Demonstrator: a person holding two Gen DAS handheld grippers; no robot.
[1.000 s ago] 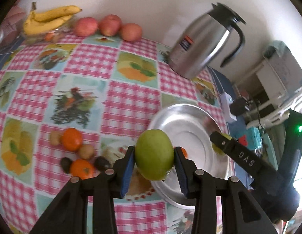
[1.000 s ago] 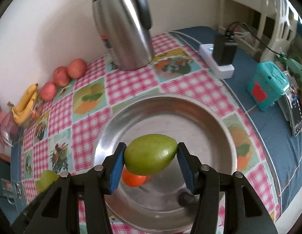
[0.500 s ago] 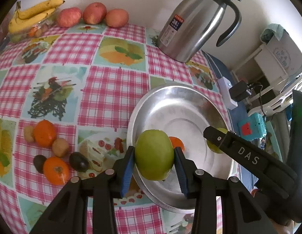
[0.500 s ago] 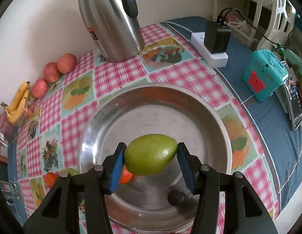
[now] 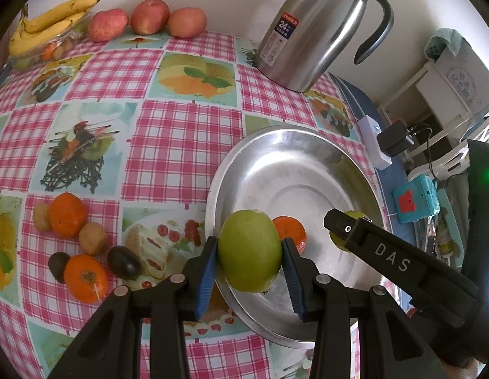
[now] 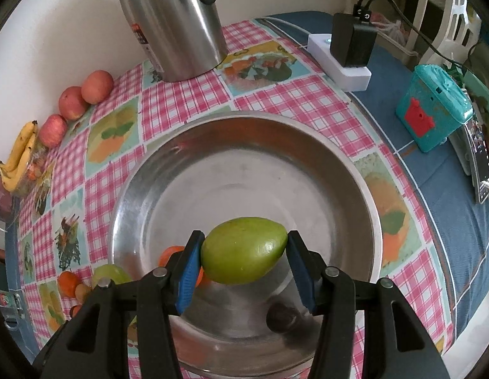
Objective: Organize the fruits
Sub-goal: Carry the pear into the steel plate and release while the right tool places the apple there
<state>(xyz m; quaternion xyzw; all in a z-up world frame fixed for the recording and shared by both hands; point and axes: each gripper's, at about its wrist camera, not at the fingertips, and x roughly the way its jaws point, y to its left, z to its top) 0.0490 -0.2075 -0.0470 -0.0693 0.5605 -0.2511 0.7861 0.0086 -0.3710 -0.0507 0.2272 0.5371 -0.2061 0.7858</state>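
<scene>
My left gripper [image 5: 250, 263] is shut on a round green fruit [image 5: 249, 249] and holds it over the near left rim of the steel plate [image 5: 295, 164]. My right gripper [image 6: 244, 263] is shut on a green mango [image 6: 244, 259] and holds it above the near part of the same plate [image 6: 244, 164]. An orange [image 5: 290, 230] lies in the plate, also seen in the right wrist view [image 6: 170, 252]. The right gripper's arm [image 5: 389, 259] crosses the plate's right side in the left wrist view.
Oranges [image 5: 67, 214], kiwis [image 5: 93, 238] and dark fruits [image 5: 123, 262] lie left of the plate. Three red apples [image 5: 149, 15] and bananas [image 5: 48, 19] sit by the wall. A steel jug [image 5: 314, 28] stands behind the plate. A power strip [image 6: 339, 60] and teal box [image 6: 434, 107] lie right.
Both grippers have moved forward and lower toward the plate, each still holding its green fruit. The plate looks larger in both views.
</scene>
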